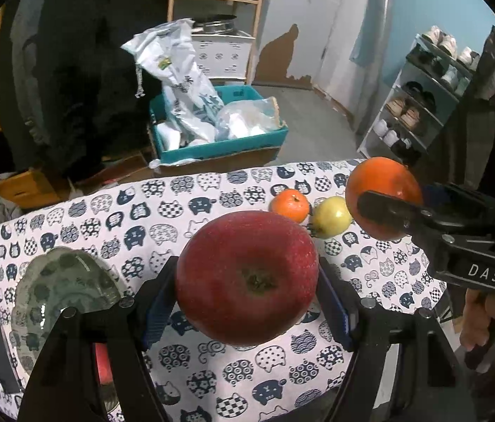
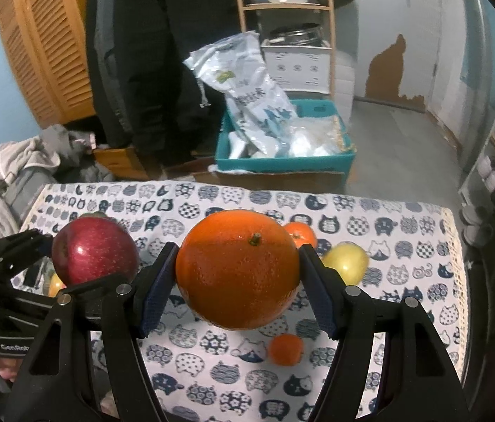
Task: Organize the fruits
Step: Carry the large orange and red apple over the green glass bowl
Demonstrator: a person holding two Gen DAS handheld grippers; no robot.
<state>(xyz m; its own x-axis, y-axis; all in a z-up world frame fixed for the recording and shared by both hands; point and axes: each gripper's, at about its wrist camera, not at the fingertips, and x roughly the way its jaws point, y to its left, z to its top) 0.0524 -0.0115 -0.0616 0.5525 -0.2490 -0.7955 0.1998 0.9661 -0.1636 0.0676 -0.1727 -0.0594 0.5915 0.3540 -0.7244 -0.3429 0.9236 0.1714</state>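
The round, dark-red apple (image 1: 247,277) was clamped between the left gripper (image 1: 247,302) pads, lifted clear of the cat-print tablecloth (image 1: 106,218), likely for the clear glass dish (image 1: 64,292) at nine o'clock. At two o'clock, the right gripper (image 2: 238,277) pinched the big glossy orange (image 2: 238,269) aloft; beyond, at one o'clock, a small mandarin (image 1: 290,205) and a yellow-green apple (image 1: 331,216) lay side by side, unsorted.

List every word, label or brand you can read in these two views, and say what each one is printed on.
"DAS": white letters on the body of the right gripper, seen in the left wrist view.
"GenRob": white letters, cut off at the frame of the fingers, on the body of the left gripper, seen in the right wrist view.
Print on the white bag in the teal box: too blurred to read.
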